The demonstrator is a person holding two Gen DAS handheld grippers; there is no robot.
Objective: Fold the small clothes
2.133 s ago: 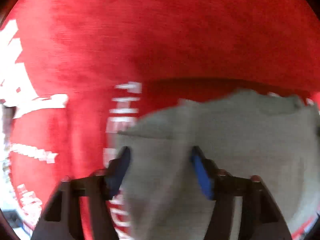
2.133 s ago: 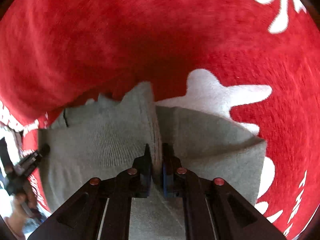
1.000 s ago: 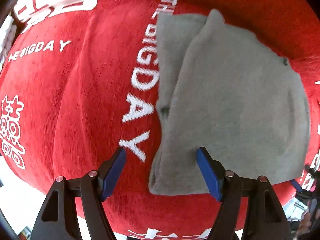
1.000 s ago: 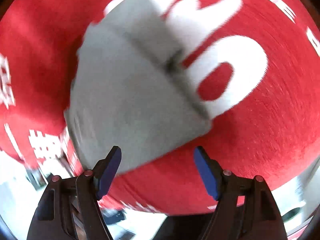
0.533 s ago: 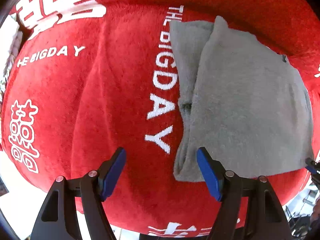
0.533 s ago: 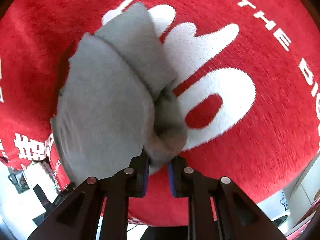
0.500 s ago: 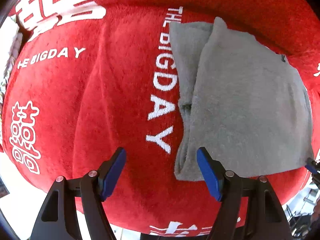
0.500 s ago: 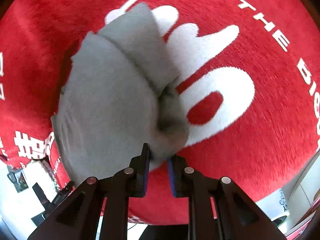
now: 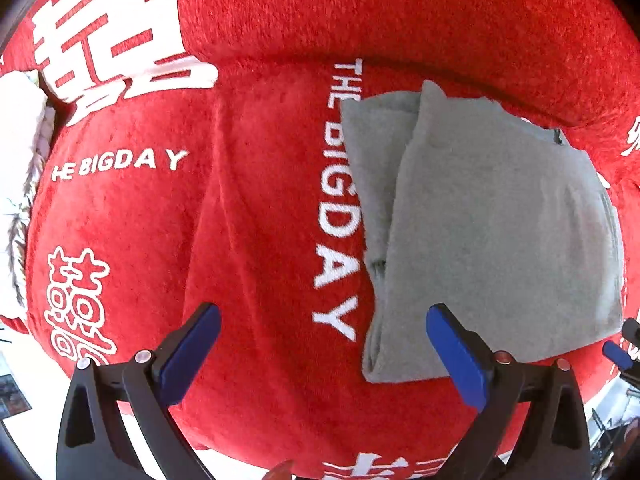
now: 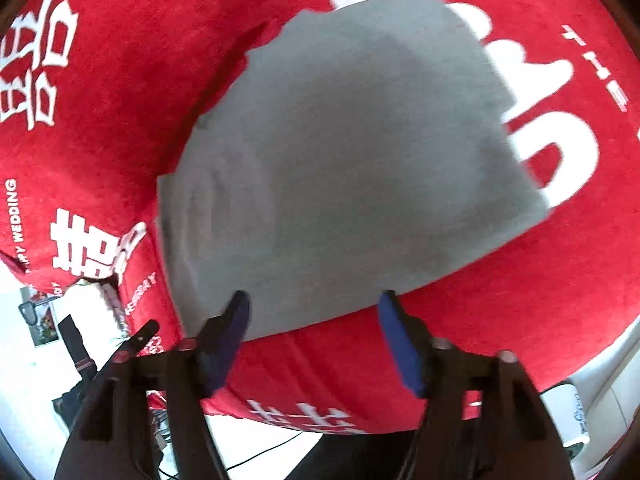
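Red plush blanket [image 9: 248, 208] is carrying the folded grey garment [image 9: 500, 220], lying ahead of both grippers. Left gripper [image 9: 324, 344] and right gripper [image 10: 314, 320] are opening, gripping nothing. Soft, light, floppy knit (probably): pinching its doubled near edge is looking safest.

Red blanket [image 9: 256, 216]: "THE BIGDAY", "WEDDING".

Plain grey garment [image 9: 492, 232], no print on it, though it looks darker grey and blurry in the right wrist view [image 10: 344, 152]. Under it a fuzzy red blanket [image 9: 256, 208] with white lettering and big white characters. Gripper pads [image 9: 456, 356] are blue on black fingers.
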